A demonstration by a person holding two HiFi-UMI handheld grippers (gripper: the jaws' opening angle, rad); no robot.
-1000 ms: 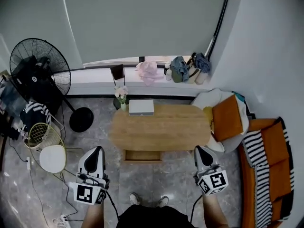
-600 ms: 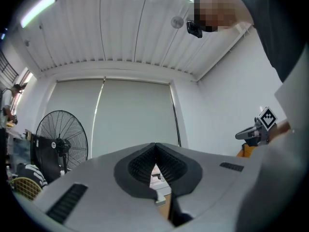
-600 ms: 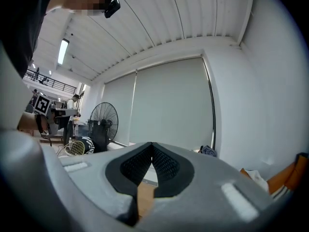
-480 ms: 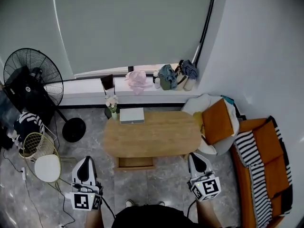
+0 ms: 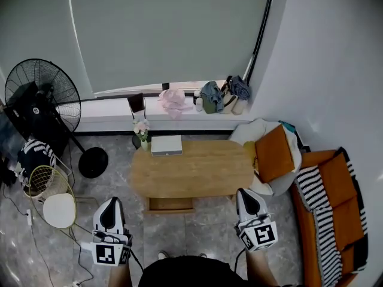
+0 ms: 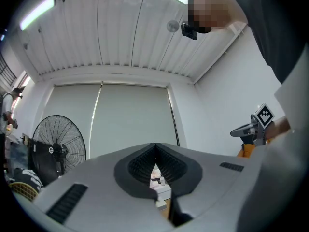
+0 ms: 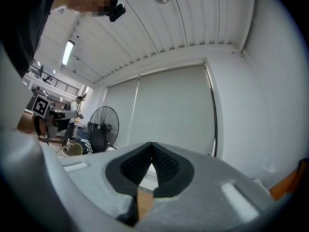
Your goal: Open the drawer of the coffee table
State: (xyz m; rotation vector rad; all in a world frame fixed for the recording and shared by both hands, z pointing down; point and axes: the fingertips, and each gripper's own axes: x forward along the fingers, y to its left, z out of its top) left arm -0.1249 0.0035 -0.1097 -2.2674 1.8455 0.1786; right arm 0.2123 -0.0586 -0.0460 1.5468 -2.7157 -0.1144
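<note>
The oval wooden coffee table stands in the middle of the head view. Its drawer juts out a little from the near edge. My left gripper hangs to the left of the table's near side, apart from it, jaws shut and empty. My right gripper is held near the table's near right corner, also shut with nothing between its fingers. Neither gripper touches the drawer.
A white box and a small flower vase sit on the table's far left end. A standing fan, a wire basket and a white stool are at left. An orange cushion and striped sofa stand at right.
The head view pulled back, so the table now looks smaller and farther. The drawer stays slightly open. Both grippers stay shut; the right one rose slightly.
</note>
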